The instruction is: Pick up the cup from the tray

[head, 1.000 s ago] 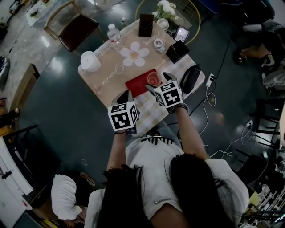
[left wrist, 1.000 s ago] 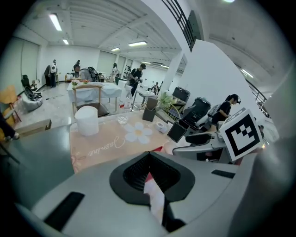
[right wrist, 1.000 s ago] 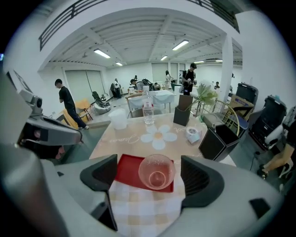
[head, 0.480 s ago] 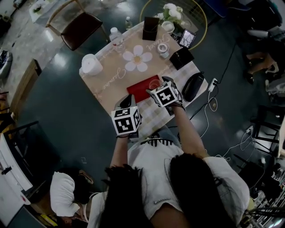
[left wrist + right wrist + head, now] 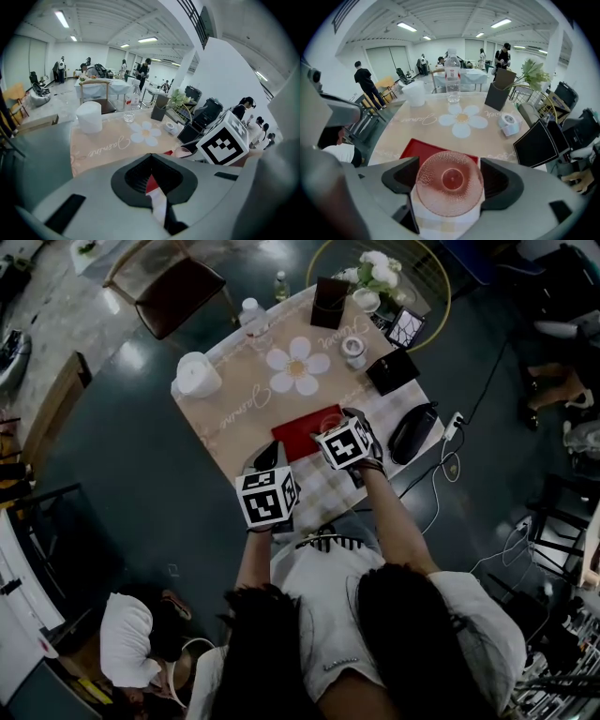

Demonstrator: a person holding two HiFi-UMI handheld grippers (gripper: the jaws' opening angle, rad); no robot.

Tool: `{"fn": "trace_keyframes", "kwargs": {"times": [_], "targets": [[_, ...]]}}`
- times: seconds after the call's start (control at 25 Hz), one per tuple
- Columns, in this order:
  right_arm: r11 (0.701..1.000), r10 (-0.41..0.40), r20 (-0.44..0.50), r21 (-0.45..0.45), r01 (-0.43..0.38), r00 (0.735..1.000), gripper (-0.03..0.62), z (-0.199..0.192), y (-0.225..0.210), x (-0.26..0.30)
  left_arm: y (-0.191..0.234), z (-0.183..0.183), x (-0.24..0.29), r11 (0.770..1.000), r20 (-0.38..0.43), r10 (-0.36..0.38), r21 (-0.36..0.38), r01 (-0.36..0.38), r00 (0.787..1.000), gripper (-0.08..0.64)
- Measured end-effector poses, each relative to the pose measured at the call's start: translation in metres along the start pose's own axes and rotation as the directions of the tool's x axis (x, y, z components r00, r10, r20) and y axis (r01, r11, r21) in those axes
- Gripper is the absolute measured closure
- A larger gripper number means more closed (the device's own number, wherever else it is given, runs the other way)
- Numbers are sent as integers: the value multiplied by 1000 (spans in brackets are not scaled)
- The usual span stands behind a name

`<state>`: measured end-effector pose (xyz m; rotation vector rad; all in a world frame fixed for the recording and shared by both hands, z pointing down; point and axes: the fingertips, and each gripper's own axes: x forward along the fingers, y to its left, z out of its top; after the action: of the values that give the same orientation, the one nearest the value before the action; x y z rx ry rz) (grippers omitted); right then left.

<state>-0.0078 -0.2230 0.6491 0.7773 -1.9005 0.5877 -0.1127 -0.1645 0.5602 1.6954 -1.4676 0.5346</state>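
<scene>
A pink dimpled glass cup (image 5: 450,187) sits between my right gripper's (image 5: 451,177) jaws, which are shut on its sides. It hangs over the checkered cloth, just in front of the red tray (image 5: 417,149). In the head view the right gripper (image 5: 337,423) is at the near edge of the red tray (image 5: 298,432), and its marker cube hides the cup. My left gripper (image 5: 267,457) hovers at the table's near edge, left of the tray. In its own view the left gripper (image 5: 152,180) is shut with nothing held.
On the tan runner of the table (image 5: 244,404) stand a white paper roll (image 5: 194,374), a water bottle (image 5: 251,313), a tape roll (image 5: 354,348), a black holder (image 5: 329,302) and a black box (image 5: 393,370). A black bag (image 5: 412,432) hangs at the right edge.
One second ago the cup stood uncovered on the tray ahead of the right gripper. The right gripper has since moved forward over it, and the cup is now between its jaws. The left gripper has hardly moved.
</scene>
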Motion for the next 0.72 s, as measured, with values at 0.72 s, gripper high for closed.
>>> {"fn": "trace_keyframes", "kwargs": {"times": [0.72], "targets": [[998, 41, 1, 41, -41, 999, 189, -3, -2, -9, -9, 5, 4, 1000, 4, -18, 16, 18, 1000, 555]]}}
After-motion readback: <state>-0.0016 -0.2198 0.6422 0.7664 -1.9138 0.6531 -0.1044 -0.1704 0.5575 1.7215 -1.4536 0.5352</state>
